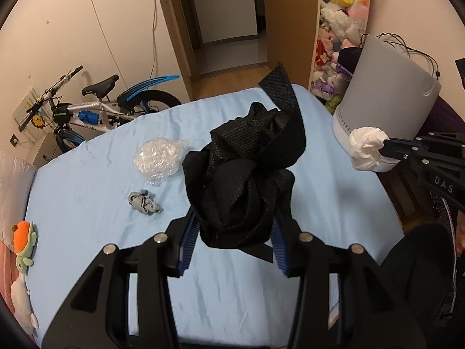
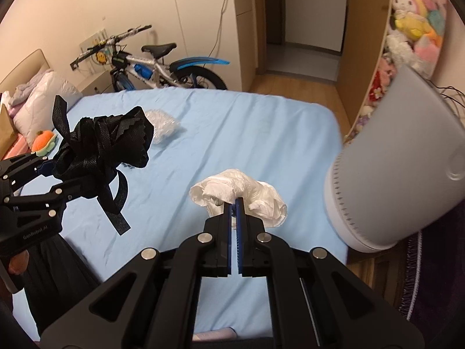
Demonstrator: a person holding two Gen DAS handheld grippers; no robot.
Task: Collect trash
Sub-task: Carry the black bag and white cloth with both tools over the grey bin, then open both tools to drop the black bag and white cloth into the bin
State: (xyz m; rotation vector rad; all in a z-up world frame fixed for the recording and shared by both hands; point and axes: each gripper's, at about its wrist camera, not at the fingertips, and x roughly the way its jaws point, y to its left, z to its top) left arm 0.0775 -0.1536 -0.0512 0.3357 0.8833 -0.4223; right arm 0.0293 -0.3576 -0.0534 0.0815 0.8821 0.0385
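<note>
A crumpled bundle of black mesh fabric (image 1: 244, 180) is gripped between the jaws of the left gripper (image 1: 232, 250) and is held up above the bed (image 1: 87, 192). The fabric is dark, finely dotted in weave, and folded over itself; a flat strip stands up from the top and other strips dangle below. A wad of white tissue (image 2: 238, 195) is pinched in the closed jaws of the right gripper (image 2: 234, 212); it is soft, creased and bulges out on both sides of the fingers, and it is held just beside a tilted grey bin (image 2: 401, 174). Two more pieces are left lying on the light blue sheet: a clear crinkled plastic wrap (image 1: 158, 157) and, near it, a small grey crumpled scrap (image 1: 144, 202).
</note>
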